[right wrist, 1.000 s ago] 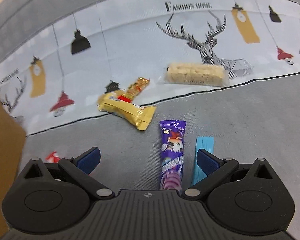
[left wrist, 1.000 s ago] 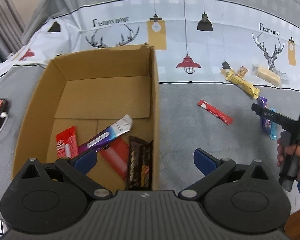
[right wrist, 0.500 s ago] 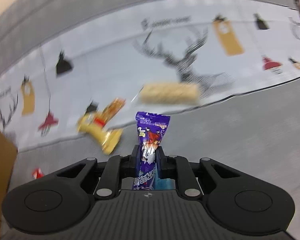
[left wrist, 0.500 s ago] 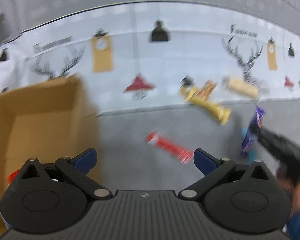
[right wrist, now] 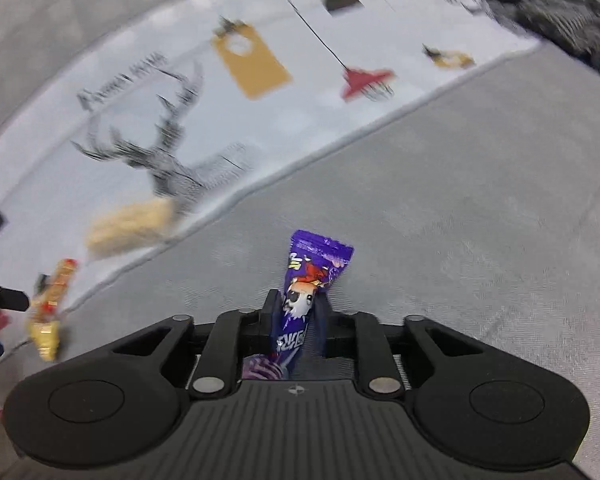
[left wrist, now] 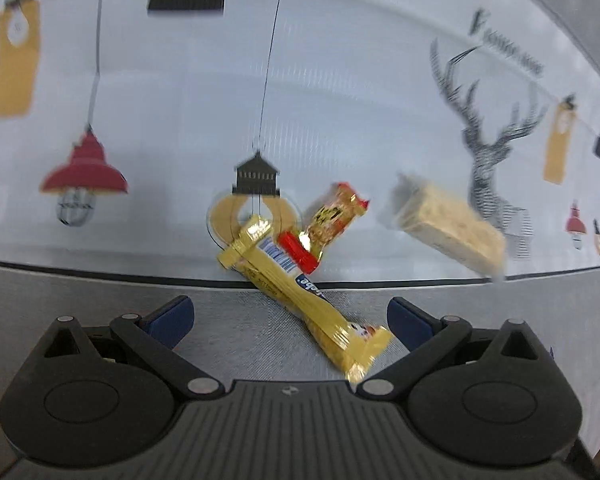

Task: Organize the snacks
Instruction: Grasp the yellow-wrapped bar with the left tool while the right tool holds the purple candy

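My left hand-held gripper (left wrist: 290, 314) hangs released over the yellow bar (left wrist: 300, 296) on the patterned cloth (left wrist: 340, 100), framing it for pickup. My right hand-held gripper (right wrist: 296, 314), jaws just easing, grasps the purple snack (right wrist: 306, 292) clear of the cloth for boxing.

My left gripper (left wrist: 290, 316) is matte black plastic: a ribbed central housing with a small round emblem at twelve o'clock, and a round disc recess on each side. Silver rivets pin the angled linkage arms. Its fingers (left wrist: 172, 314) carry blue pads. My right gripper (right wrist: 296, 312) has the same build, with black linkages.
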`<action>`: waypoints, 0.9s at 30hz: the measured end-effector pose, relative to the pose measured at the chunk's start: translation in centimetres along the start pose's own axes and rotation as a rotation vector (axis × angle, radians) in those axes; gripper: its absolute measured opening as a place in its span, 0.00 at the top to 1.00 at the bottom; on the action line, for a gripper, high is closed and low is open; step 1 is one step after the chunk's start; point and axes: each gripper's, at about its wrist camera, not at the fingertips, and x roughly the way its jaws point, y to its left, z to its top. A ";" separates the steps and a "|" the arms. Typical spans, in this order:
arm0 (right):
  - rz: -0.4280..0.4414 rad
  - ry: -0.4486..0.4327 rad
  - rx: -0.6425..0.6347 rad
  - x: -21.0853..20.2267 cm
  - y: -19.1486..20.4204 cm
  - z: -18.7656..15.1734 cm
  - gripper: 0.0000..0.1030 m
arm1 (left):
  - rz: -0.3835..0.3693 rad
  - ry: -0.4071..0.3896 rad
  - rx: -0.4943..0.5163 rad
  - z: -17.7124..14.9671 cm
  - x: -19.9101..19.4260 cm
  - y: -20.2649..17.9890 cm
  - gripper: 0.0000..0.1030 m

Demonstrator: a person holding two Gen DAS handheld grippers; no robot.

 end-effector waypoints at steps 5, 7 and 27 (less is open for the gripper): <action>-0.004 -0.011 -0.108 0.5 1.8 -0.1 0.35 | 0.060 0.050 -0.011 0.4 2.8 -0.3 0.00; -0.058 -0.008 -0.143 0.9 2.6 -0.3 0.23 | 0.091 0.052 0.004 0.4 3.0 -0.8 0.00; 0.115 -0.235 -0.140 -13.4 8.7 -1.6 0.85 | 0.098 -0.236 0.198 -9.1 -15.9 3.2 0.88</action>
